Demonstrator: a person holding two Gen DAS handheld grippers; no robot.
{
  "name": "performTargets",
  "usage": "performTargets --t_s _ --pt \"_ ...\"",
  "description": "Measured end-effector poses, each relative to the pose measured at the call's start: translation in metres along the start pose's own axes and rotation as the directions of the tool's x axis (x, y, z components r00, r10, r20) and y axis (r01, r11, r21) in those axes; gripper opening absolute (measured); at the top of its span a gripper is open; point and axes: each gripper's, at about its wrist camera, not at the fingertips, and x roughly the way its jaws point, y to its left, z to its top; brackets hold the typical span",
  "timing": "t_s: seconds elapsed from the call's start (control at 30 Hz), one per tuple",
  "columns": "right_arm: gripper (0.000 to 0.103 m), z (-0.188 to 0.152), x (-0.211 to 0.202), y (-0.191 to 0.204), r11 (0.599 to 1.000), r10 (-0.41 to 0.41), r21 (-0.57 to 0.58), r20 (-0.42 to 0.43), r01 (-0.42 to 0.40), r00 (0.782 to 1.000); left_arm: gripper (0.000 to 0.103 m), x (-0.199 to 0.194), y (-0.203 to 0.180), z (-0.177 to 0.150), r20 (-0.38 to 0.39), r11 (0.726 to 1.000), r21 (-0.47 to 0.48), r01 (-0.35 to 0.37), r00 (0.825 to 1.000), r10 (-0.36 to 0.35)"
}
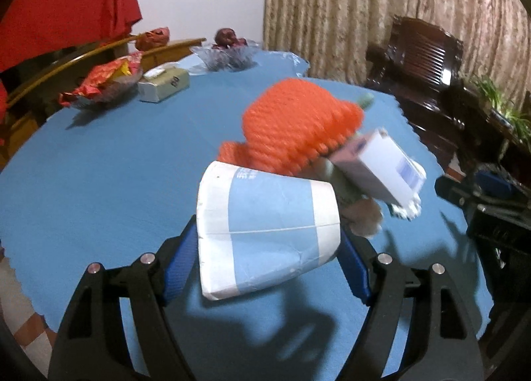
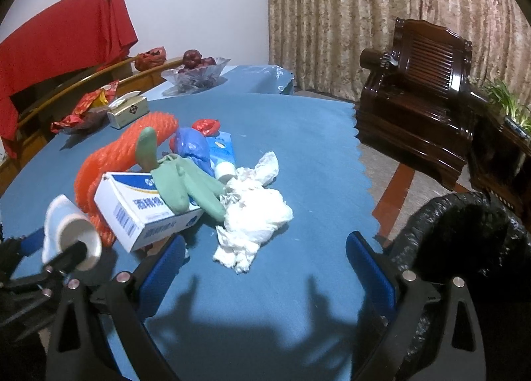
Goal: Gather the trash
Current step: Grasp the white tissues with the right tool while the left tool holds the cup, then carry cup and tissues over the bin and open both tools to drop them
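Here the left tool [image 1: 267,248] pinches a paper cup [image 1: 265,231] on its side above the blue table [image 1: 99,181]. The right tool [image 2: 265,271] stands spread and bare before crumpled tissue [image 2: 255,215], a white box [image 2: 142,215], orange netting [image 2: 132,148] and green gloves [image 2: 179,181]; a black bin bag [image 2: 464,231] sits at the table's right.

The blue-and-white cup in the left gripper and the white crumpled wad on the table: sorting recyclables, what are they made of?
The blue-and-white cup looks like matte paper: a visible side seam, creases and a dented wall. The white crumpled wad looks like thin tissue or paper towel: soft irregular folds, ragged edges, no shine.
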Motion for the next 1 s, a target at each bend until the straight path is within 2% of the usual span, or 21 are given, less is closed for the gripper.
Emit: performTargets --t_s 0.2,0.4,0.47,0.5,0.53,0.57,0.67,1.0 --pt "0.087 0.005 0.021 0.003 1.000 0.006 -0.005 -0.024 -0.006 1.000 0.075 0.005 0.004 0.010 0.017 1.000 -0.018 -0.011 1.000 0.011" --pt "0.071 0.000 0.054 -0.002 0.999 0.040 0.024 -0.111 -0.038 0.993 0.075 0.008 0.006 0.012 0.009 1.000 -0.026 -0.003 1.000 0.003" --pt "0.052 -0.003 0.065 -0.001 0.997 0.075 0.025 -0.159 -0.072 0.984 0.075 0.009 0.006 0.012 0.006 1.000 -0.024 0.000 1.000 0.001" --pt "0.047 -0.004 0.067 -0.002 0.996 0.092 0.031 -0.169 -0.088 0.981 0.075 0.008 0.004 0.011 0.006 1.000 -0.021 0.000 1.000 0.000" --pt "0.037 -0.005 0.067 -0.003 0.992 0.126 0.049 -0.171 -0.119 0.977 0.075 0.008 0.004 0.010 0.007 1.000 -0.020 0.000 1.000 0.000" --pt "0.033 -0.005 0.066 -0.005 0.990 0.138 0.060 -0.163 -0.130 0.977 0.075 0.007 0.004 0.010 0.008 1.000 -0.019 0.001 1.000 -0.001" --pt "0.027 -0.006 0.057 -0.008 0.988 0.146 0.069 -0.149 -0.137 0.978 0.075 0.002 0.003 0.009 0.016 1.000 -0.018 0.000 1.000 0.000" --pt "0.027 -0.002 0.007 -0.018 0.989 0.129 0.087 -0.101 -0.121 0.986 0.075 -0.025 -0.002 0.011 0.046 1.000 0.001 0.021 0.999 -0.021"
